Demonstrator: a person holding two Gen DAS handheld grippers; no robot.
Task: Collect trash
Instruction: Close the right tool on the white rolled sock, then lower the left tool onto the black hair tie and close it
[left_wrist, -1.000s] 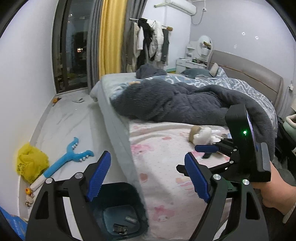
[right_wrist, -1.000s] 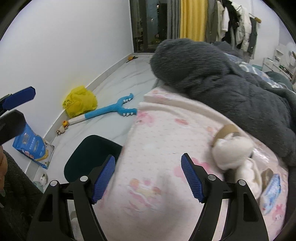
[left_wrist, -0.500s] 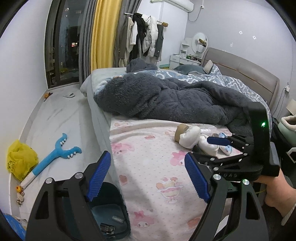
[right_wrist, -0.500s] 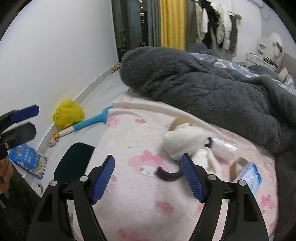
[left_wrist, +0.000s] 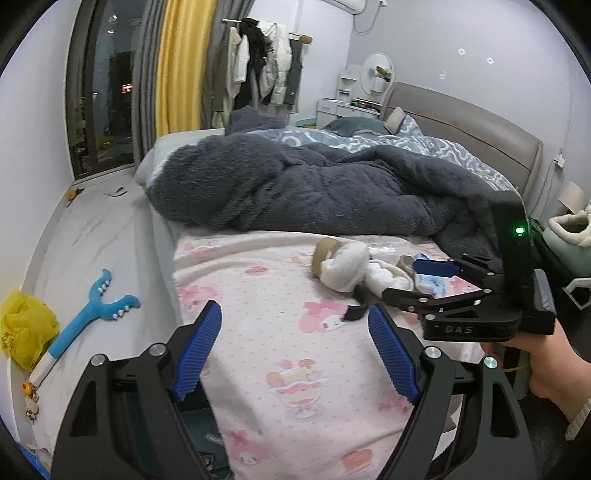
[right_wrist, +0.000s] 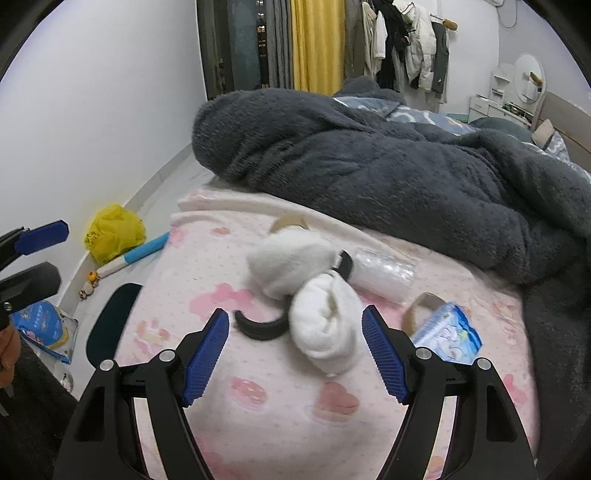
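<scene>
Trash (right_wrist: 325, 291), a white fluffy heap with a black curved strip and clear wrapper, lies mid-frame on the pink sheet (right_wrist: 258, 424) below the grey blanket (right_wrist: 369, 155), both grippers gaping empty.

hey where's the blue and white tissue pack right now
The tissue pack lies on the pink sheet at the right of the right wrist view, beside a cardboard ring, just below the dark grey blanket.

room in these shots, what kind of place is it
A bedroom in a home, most likely: a bed with a padded headboard, a rumpled dark fleece blanket on it, and coats on a clothes rail.
</scene>
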